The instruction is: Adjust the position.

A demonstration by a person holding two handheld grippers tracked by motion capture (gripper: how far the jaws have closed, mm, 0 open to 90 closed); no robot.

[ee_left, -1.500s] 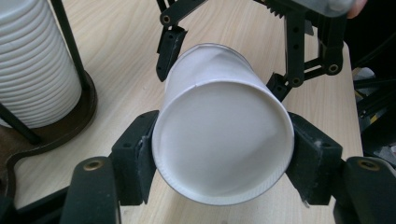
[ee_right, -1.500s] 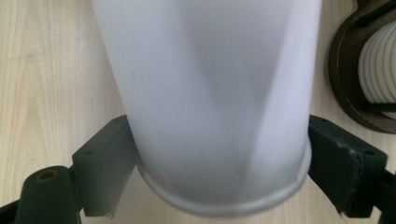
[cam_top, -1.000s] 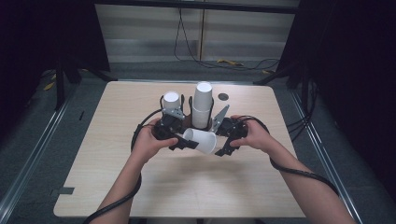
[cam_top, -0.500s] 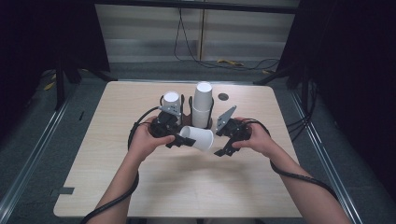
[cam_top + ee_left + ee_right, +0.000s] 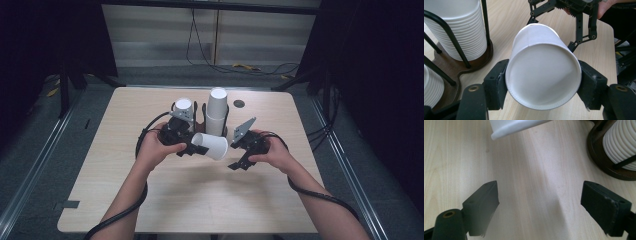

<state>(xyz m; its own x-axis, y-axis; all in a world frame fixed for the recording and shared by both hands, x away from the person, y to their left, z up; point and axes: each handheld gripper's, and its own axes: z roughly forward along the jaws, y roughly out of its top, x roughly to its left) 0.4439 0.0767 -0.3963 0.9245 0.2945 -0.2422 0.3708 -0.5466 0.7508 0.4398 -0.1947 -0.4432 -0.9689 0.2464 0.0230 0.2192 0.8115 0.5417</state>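
A white paper cup (image 5: 211,146) lies on its side above the middle of the table, and my left gripper (image 5: 196,146) is shut on it. In the left gripper view both black pads press the cup (image 5: 544,75) near its wide rim, its narrow end pointing away toward the other gripper (image 5: 574,17). My right gripper (image 5: 234,155) hovers just right of the cup, its jaws spread wide and empty. In the right gripper view my right gripper (image 5: 541,197) hangs over bare wood, with the cup's rim (image 5: 516,126) at the top edge.
Behind the grippers a dark wire holder (image 5: 200,117) carries a tall stack of cups (image 5: 217,107) and a shorter stack (image 5: 183,107). A small black disc (image 5: 239,103) lies farther back. The light wooden table (image 5: 200,200) reaches toward the person; dark floor and cables surround it.
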